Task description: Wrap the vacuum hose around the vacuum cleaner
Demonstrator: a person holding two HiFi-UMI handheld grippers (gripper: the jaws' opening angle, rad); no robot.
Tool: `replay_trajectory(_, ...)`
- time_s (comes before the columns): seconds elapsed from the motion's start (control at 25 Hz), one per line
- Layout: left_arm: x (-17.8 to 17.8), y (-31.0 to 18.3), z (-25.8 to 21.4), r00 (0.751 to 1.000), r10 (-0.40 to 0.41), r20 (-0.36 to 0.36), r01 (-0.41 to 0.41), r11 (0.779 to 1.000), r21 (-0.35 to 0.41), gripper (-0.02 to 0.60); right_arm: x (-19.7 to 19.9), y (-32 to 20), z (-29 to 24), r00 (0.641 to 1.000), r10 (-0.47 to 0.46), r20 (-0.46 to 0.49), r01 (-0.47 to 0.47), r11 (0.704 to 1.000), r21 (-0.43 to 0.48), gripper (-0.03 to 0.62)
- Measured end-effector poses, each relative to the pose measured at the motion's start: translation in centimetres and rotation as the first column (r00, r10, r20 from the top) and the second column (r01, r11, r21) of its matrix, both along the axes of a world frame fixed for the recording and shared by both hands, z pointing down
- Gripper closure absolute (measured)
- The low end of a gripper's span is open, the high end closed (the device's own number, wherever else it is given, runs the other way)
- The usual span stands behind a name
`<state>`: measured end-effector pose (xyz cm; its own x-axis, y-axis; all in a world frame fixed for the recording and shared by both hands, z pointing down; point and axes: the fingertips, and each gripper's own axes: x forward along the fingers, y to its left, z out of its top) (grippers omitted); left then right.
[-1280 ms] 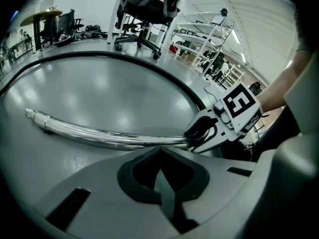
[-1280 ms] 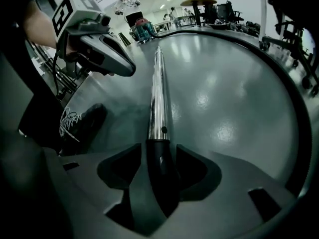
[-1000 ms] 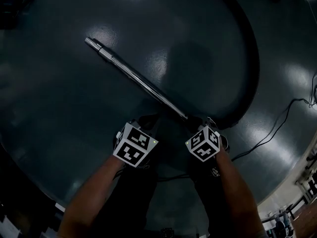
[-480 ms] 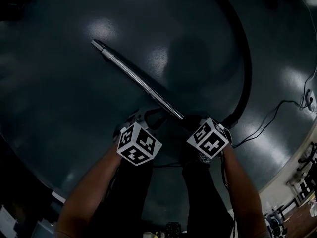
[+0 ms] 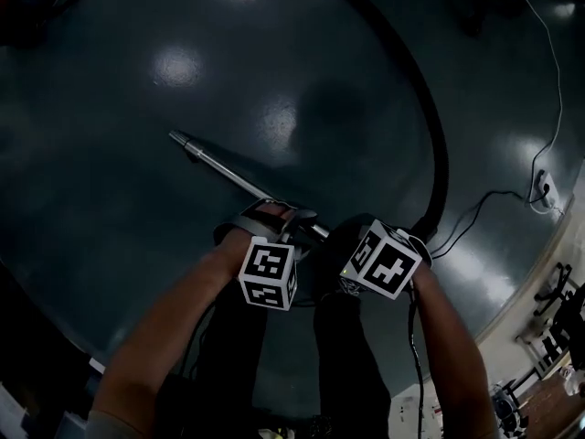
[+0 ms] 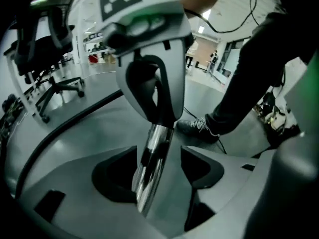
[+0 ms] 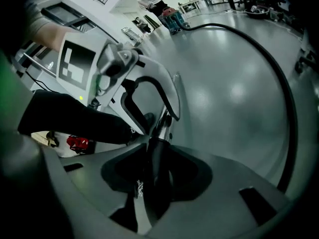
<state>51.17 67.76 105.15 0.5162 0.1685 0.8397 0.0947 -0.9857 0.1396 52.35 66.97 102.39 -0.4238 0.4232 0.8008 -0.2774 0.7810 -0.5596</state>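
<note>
Head view: vacuum hose [image 5: 441, 149] arcs over floor's [image 5: 137, 199] right side; wand [image 5: 224, 168] near centre.
Left gripper view: left gripper [image 6: 158, 158] released, jaws just opened, wand loose between.
Right gripper view: right gripper [image 7: 155, 178] grasping black handle [image 7: 158, 156].
Step, judged: gathering hose; next probably needs a fresh left hold.

No legible text or numbers. The left marker cube [image 5: 269, 273] and right marker cube [image 5: 384, 262] bear only square patterns. White print on the black hose handle [image 7: 157, 168] is unreadable.
</note>
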Motion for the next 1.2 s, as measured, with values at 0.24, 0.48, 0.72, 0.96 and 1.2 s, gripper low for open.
replay_trajectory(0.24,1.9,-0.8,-2.8,0.998,-0.026,-0.055,0.022,0.998,-0.059,0.342,-0.5,-1.7,-5.8,0.996,-0.083,0.028,0.083,0.996,0.021,0.461)
replay_trajectory(0.48,1.3,-0.9,-6.3,0.999,-0.022,-0.049,0.015,0.992,-0.128,0.402,-0.9,-5.0,-13.4,0.986,0.019,0.166,-0.030,0.997,0.066,0.536)
replay_trajectory(0.72,-1.1,-1.5,-12.1,0.996,-0.081,-0.044,0.073,0.987,-0.144,0.408,-0.5,-7.2,-23.0,0.974,0.054,0.220,-0.096,0.978,0.184,0.536)
replay_trajectory(0.96,-1.4,-3.8,-20.3,0.980,-0.170,-0.102,0.157,0.980,-0.122,0.410,-0.2,-6.9,-32.7,0.933,0.221,0.285,-0.289,0.930,0.227,0.536)
replay_trajectory(1.2,-3.5,-6.8,-30.4,0.943,-0.273,-0.188,0.258,0.961,-0.101,0.410,-2.1,-5.1,-41.0,0.917,0.273,0.291,-0.352,0.897,0.267,0.536)
